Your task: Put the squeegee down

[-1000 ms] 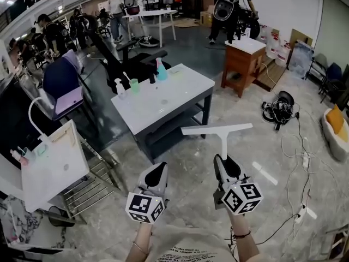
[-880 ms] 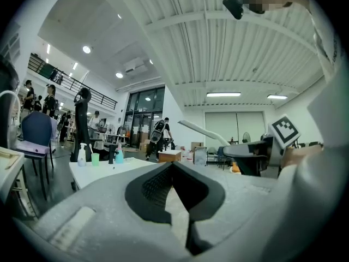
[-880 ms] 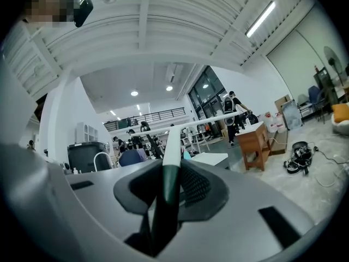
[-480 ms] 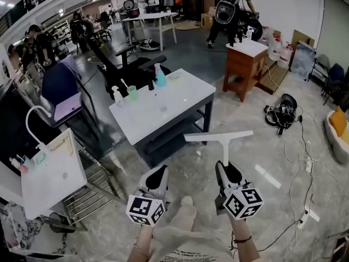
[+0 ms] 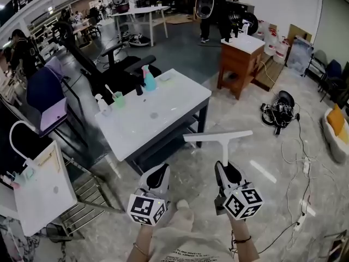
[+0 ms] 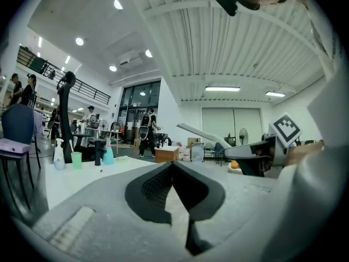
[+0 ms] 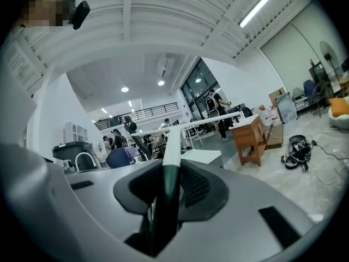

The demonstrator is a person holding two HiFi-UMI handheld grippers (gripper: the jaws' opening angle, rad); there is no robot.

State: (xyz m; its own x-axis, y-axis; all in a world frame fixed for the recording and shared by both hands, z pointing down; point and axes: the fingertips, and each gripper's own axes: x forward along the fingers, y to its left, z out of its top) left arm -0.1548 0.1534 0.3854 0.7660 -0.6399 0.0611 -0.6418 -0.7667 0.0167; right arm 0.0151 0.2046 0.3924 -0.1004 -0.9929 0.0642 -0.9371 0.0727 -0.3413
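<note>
The squeegee [image 5: 220,138] is white and T-shaped, its long blade lying crosswise above the floor and its handle running back toward me. My right gripper [image 5: 224,167] is shut on that handle, and in the right gripper view the dark-and-white handle [image 7: 170,162] stands between the pads with the blade [image 7: 210,123] beyond. My left gripper [image 5: 157,172] hangs beside it at the same height, shut with nothing in it [image 6: 173,165]. The left gripper view also catches the squeegee blade [image 6: 204,135] off to its right. A white table [image 5: 169,100] stands just ahead and to the left.
On the table's far end stand a teal spray bottle [image 5: 147,79], a green cup [image 5: 118,99] and a white bottle [image 5: 102,105]. A wooden cabinet [image 5: 240,59] sits behind right, cables and a headset [image 5: 281,111] lie on the floor, office chairs [image 5: 125,70] stand behind, and a white sink stand [image 5: 38,184] is at left.
The white table has drawn closer and slid left in the head view as I walk toward it. Both grippers keep their poses, and the squeegee stays in the right one.
</note>
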